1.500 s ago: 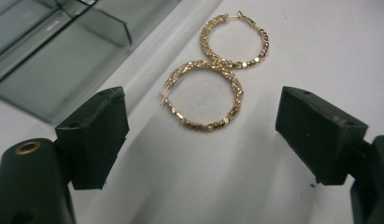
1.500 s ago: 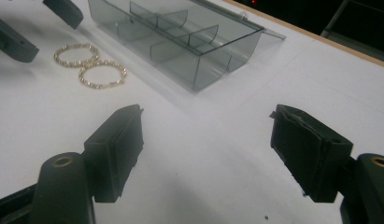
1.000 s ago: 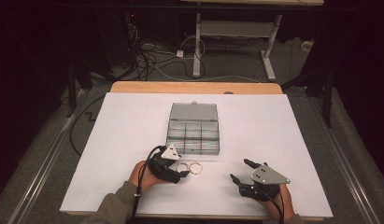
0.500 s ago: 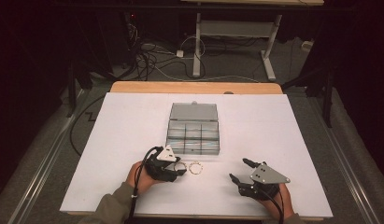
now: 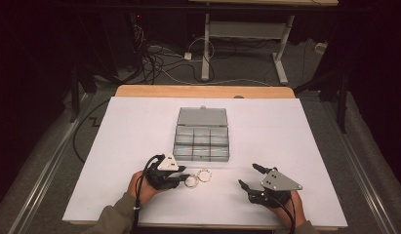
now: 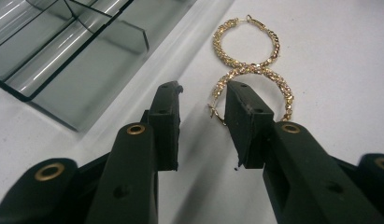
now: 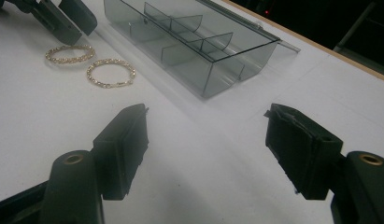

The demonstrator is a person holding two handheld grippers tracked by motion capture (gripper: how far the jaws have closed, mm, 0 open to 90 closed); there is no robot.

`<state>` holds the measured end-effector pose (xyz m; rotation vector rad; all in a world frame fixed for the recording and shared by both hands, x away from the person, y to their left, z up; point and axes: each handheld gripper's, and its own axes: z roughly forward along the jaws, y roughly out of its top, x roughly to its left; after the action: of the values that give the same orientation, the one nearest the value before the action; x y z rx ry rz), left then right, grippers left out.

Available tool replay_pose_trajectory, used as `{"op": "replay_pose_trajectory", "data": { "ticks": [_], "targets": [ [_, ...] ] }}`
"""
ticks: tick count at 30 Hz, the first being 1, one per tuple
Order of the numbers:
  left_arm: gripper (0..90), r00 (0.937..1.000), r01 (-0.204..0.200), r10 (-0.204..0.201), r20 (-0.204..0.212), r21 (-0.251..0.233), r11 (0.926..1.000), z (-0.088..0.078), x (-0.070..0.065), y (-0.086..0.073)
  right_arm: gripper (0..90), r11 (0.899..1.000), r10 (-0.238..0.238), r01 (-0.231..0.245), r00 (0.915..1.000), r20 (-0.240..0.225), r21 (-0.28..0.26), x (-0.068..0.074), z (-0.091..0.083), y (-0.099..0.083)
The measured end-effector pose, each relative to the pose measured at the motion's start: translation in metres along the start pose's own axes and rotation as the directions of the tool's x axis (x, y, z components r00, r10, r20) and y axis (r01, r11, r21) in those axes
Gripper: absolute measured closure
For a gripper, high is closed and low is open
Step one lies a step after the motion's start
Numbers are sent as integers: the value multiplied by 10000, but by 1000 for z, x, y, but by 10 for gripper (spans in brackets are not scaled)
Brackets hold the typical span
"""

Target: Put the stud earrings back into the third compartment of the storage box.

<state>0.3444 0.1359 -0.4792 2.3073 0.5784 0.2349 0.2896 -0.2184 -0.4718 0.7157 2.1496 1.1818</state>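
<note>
Closing on the near hoop (image 6: 255,93), the left gripper (image 6: 201,109) has its jaws narrowing around the rim at frame centre, pads not yet pressing. Far hoop (image 6: 245,42) touches it, lying just beyond. Box (image 5: 202,139) sits open, compartments empty. Right gripper (image 7: 206,140) idles, jaws wide, holding nothing. Both hoops still on the desk (image 5: 139,126); nothing stowed.
</note>
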Motion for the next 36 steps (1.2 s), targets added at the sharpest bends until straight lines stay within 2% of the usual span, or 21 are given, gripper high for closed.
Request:
{"op": "replay_pose_trajectory", "data": {
  "ticks": [2, 7, 11, 13, 14, 15, 16, 18, 20, 22, 23, 24, 27, 30, 33, 35, 36],
  "targets": [
    [625, 9999, -64, 65, -138, 47, 10000, -1, -1, 1, 303, 10000, -21, 21, 10000, -41, 33, 1, 0, 0],
    [618, 9997, -223, 222, -84, -112, 9997, -4, -7, 3, 303, 9999, -73, 74, 9999, 137, -89, 0, -3, 1],
    [596, 9990, -450, 449, -62, -237, 9987, -8, -11, 5, 303, 9999, -153, 153, 9999, 68, -7, 2, -2, 1],
    [599, 9988, -470, 474, 132, -273, 9985, -9, -14, 6, 303, 9999, -124, 125, 9999, 61, -38, 2, -3, 1],
    [598, 9991, -291, 303, 281, -427, 9987, -8, -18, 5, 303, 9999, -142, 142, 9999, 64, -44, 2, -3, 1],
    [598, 9972, -639, 651, 372, -329, 9974, -9, -19, 6, 303, 9999, -142, 143, 9999, 76, -32, 2, -3, 1],
    [594, 9971, -547, 568, 501, -420, 9976, -9, -24, 7, 303, 9999, -133, 134, 9999, 75, -27, 2, -3, 1],
    [575, 9950, -734, 755, 651, -341, 9967, -8, -28, 8, 303, 9999, -160, 160, 9999, 62, -1, 2, -3, 0],
    [576, 9930, -979, 980, 667, -41, 9952, -4, -31, 9, 303, 9999, -157, 157, 9999, 46, -8, 2, -3, 0],
    [576, 9943, -818, 807, 703, 118, 9966, 1, -32, 8, 303, 9998, -178, 179, 9998, 43, -30, 2, -3, 1],
    [584, 9948, -714, 697, 737, 202, 9972, 3, -32, 8, 303, 9998, -185, 186, 9998, 24, -35, 2, -3, 1],
    [597, 9942, -775, 741, 778, 417, 9961, 6, -32, 7, 303, 9998, -186, 186, 9998, 18, -26, 3, -3, 1],
    [616, 9945, -547, 513, 912, 343, 9979, 8, -31, 6, 303, 9998, -201, 201, 9998, 22, -29, 3, -3, 1],
    [653, 9960, -409, 388, 801, 252, 9988, 9, -31, 5, 303, 9998, -187, 187, 9998, 6, -14, 3, -3, 1],
    [737, 9968, -394, 378, 711, 211, 9990, 9, -32, 5, 303, 9998, -207, 207, 9998, -25, -16, 3, -3, 1],
    [834, 9973, -372, 359, 639, 195, 9991, 9, -31, 5, 303, 9997, -233, 233, 9997, -31, -19, 4, -3, 1],
    [840, 9973, -365, 352, 649, 184, 9992, 9, -31, 5, 303, 9997, -224, 224, 9997, -30, -23, 3, -3, 1]
  ]
}}
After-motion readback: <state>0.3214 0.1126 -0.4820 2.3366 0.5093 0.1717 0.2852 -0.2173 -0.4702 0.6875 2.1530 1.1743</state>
